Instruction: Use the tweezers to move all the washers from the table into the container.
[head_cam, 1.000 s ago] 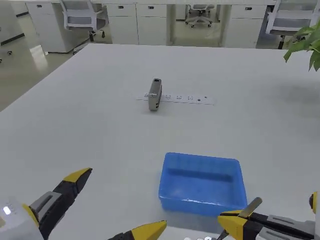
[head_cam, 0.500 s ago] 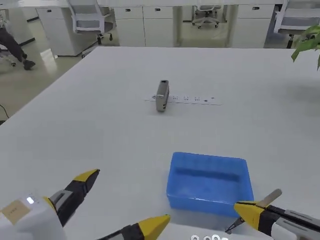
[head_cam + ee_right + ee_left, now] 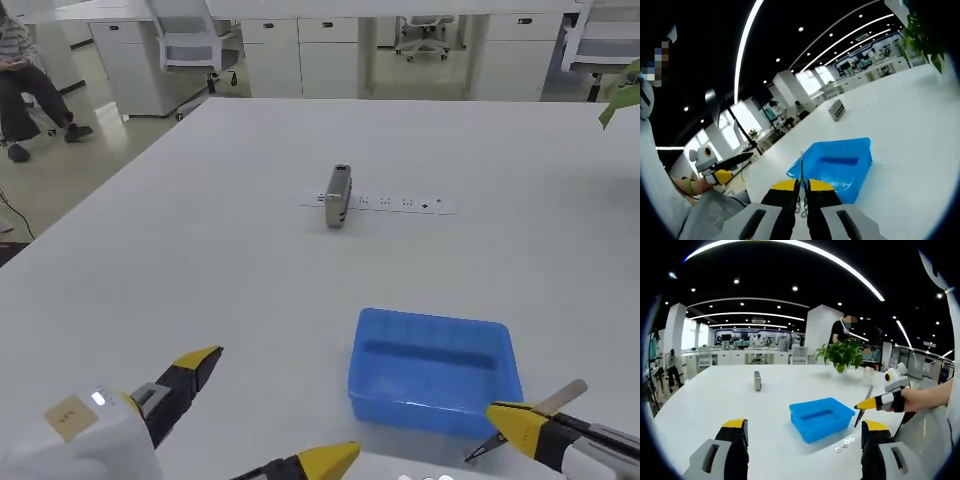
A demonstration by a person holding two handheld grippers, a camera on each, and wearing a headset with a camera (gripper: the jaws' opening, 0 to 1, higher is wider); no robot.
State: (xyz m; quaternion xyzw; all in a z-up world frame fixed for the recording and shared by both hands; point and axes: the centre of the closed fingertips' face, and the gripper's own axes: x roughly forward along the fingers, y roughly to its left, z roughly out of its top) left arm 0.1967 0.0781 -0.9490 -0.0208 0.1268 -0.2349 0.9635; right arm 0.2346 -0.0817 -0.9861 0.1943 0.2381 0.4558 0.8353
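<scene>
Head view: wide tabletop [image 3: 200, 240] beyond container [image 3: 432, 372] (washers [image 3: 845, 444] nearside)

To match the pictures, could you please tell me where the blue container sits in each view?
Head view: blue container lower right of centre.
Left gripper view: container centre, slightly low.
Right gripper view: container centre, behind the tweezers.
Shared landmark: the grey box standing beyond it.

Left tongs [image 3: 272, 407] spread wide, right tongs [image 3: 801, 185] pinched — seemingly on tweezers [image 3: 801, 167]
</scene>
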